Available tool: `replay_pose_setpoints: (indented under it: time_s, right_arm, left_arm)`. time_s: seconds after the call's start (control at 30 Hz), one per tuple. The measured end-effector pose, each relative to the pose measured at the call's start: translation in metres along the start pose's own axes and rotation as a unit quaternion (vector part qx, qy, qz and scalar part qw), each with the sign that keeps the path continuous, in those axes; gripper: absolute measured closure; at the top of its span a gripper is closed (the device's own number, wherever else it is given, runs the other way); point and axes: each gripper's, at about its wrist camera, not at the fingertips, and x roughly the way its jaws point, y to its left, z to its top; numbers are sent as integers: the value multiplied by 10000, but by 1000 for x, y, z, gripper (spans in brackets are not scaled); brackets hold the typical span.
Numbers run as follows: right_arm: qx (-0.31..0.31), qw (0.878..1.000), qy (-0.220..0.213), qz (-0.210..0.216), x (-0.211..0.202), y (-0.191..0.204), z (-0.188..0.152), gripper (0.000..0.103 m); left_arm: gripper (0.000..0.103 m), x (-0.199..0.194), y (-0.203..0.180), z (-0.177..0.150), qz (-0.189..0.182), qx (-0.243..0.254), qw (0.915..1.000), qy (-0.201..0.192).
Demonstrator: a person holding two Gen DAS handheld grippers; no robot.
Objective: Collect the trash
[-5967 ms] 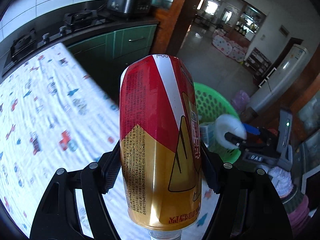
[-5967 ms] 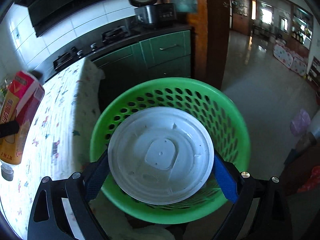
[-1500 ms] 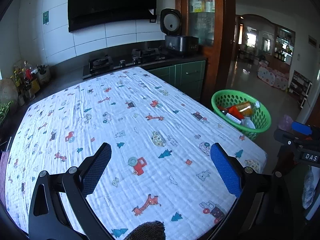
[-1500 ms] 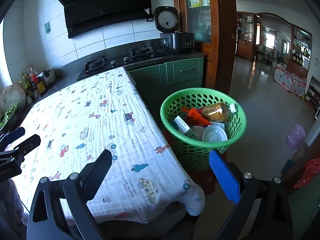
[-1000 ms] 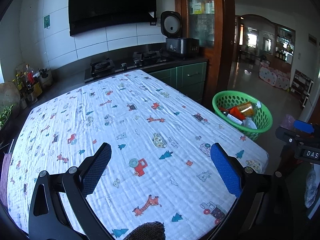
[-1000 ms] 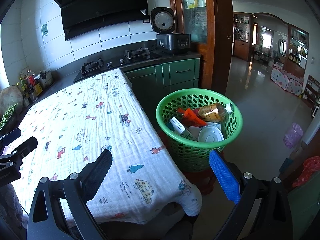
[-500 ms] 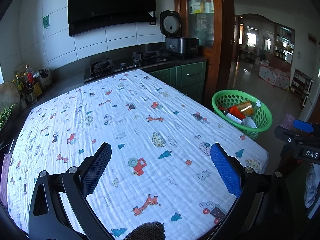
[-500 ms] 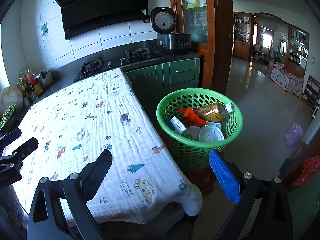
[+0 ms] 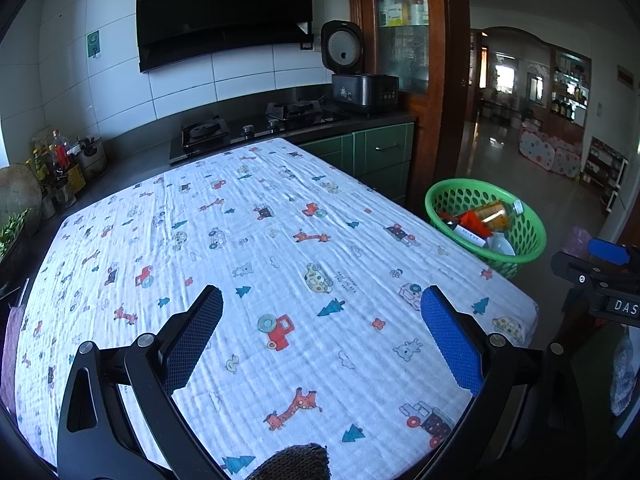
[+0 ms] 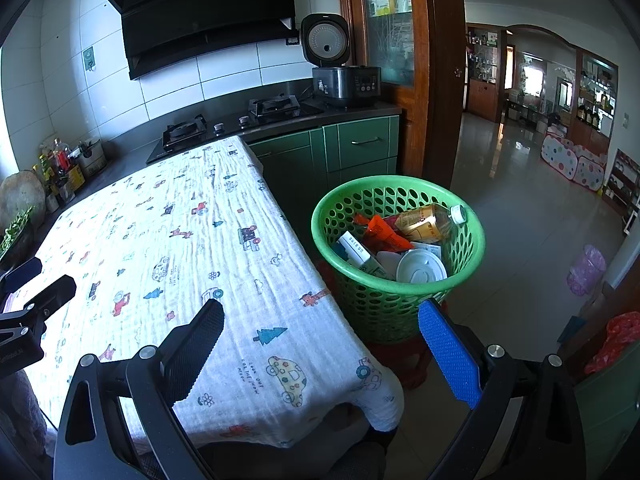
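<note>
A green basket (image 10: 468, 264) stands on a red stool beside the table's right edge; it also shows in the left wrist view (image 9: 532, 236). Inside it lie a bottle with a gold label (image 10: 426, 220), a white lid (image 10: 420, 266), an orange wrapper (image 10: 384, 232) and a white box (image 10: 354, 250). My left gripper (image 9: 320, 336) is open and empty over the near part of the table (image 9: 240, 240). My right gripper (image 10: 320, 354) is open and empty above the table's near right corner, short of the basket.
The table (image 10: 160, 240) carries a white cloth with cartoon prints. Behind it are a gas hob (image 9: 248, 124), a rice cooker (image 10: 344, 72) and green cabinets (image 10: 360, 148). Jars stand at the far left (image 9: 60, 164). Tiled floor (image 10: 520, 208) opens to the right.
Six seconds ago the left gripper held a red and gold bottle and the right held a white lid over the basket. Both now lie in the basket, and both grippers have drawn back.
</note>
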Motion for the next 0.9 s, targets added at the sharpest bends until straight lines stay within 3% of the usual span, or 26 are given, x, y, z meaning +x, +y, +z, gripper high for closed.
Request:
replay_pose_setpoints:
  time_s: [0.9]
  right_arm:
    - [6, 10000, 11, -3, 0, 0, -1, 8]
  left_arm:
    - [5, 1, -6, -3, 38, 37, 10000, 4]
